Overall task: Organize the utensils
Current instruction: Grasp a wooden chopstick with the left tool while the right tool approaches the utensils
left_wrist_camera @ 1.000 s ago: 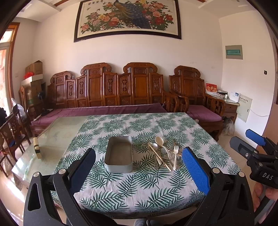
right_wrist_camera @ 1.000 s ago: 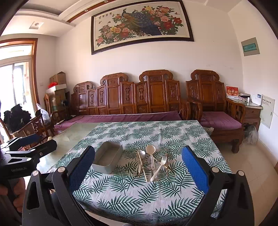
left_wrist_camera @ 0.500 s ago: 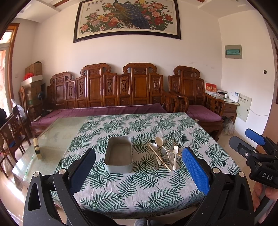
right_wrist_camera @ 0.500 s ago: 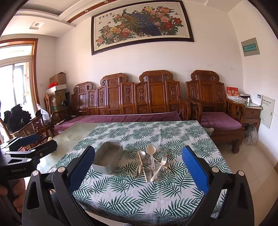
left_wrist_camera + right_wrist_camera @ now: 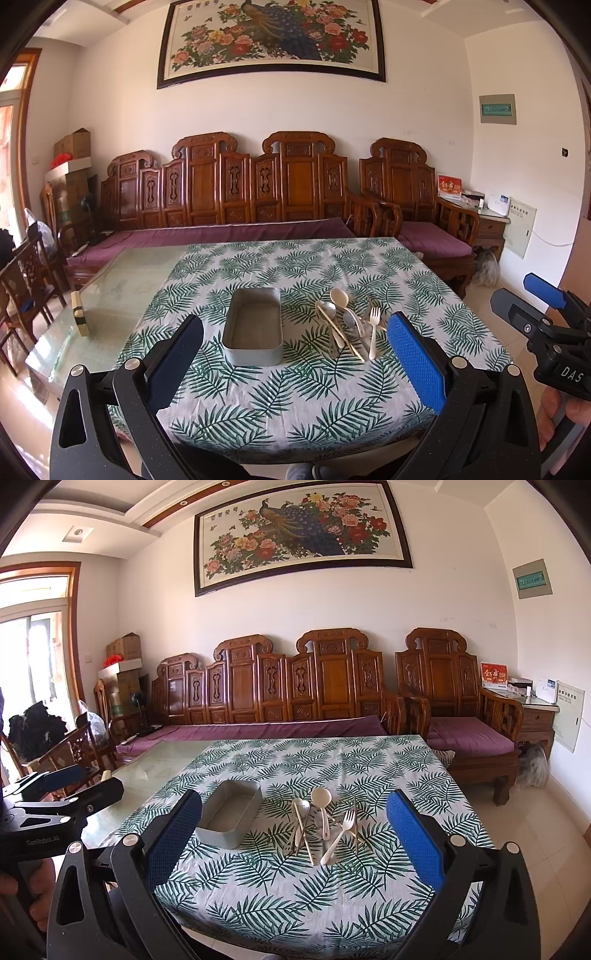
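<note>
A grey oblong tray (image 5: 254,326) (image 5: 229,813) stands empty on the leaf-print tablecloth (image 5: 288,387) (image 5: 295,878). To its right lies a pile of utensils (image 5: 347,325) (image 5: 325,825): a cream spoon (image 5: 340,297) (image 5: 320,799), a metal spoon (image 5: 301,806), a cream fork (image 5: 374,328) (image 5: 341,830) and chopsticks (image 5: 341,332). My left gripper (image 5: 295,363) is open and empty, held short of the table's near edge. My right gripper (image 5: 293,840) is open and empty too, likewise short of the table, and shows at the right in the left wrist view (image 5: 543,306).
The cloth covers the right part of a glass-topped table (image 5: 110,295); a small wooden block (image 5: 78,314) stands on its bare left part. A carved wooden sofa with purple cushions (image 5: 229,232) runs behind the table. Dark chairs (image 5: 26,280) stand at the left.
</note>
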Available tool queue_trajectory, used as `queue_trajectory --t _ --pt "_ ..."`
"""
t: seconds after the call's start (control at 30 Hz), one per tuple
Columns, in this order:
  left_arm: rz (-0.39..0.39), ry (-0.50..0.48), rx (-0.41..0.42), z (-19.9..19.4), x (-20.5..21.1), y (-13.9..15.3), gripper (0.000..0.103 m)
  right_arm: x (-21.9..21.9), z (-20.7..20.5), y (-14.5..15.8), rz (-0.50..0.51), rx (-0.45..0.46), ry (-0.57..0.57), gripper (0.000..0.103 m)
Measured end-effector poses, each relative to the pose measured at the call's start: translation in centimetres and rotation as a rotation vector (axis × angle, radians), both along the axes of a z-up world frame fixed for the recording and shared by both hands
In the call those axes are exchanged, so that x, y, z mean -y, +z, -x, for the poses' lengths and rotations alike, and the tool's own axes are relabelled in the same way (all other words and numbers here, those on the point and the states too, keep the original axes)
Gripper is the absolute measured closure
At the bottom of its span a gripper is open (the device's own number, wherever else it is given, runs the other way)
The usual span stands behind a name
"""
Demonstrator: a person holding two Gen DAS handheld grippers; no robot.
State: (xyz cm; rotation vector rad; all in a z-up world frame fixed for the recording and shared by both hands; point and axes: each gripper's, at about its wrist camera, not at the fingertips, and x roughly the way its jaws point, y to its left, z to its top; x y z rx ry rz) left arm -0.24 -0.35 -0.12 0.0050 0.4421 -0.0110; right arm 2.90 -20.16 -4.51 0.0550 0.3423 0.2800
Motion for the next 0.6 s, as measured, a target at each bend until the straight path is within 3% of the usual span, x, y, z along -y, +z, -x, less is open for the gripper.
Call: queue_trajectory --t 0.37,0.6 --pt "0.011 -0.002 -0.073 -2.1 -0.3 -2.5 0.006 -0.1 -1.3 -2.1 0.01 -0.054 0.006 0.003" --pt "0.024 -0.016 -0.166 -5.3 -0.5 -5.8 0.006 0.7 -4.3 -4.8 0.019 -0.13 0.01 0.015"
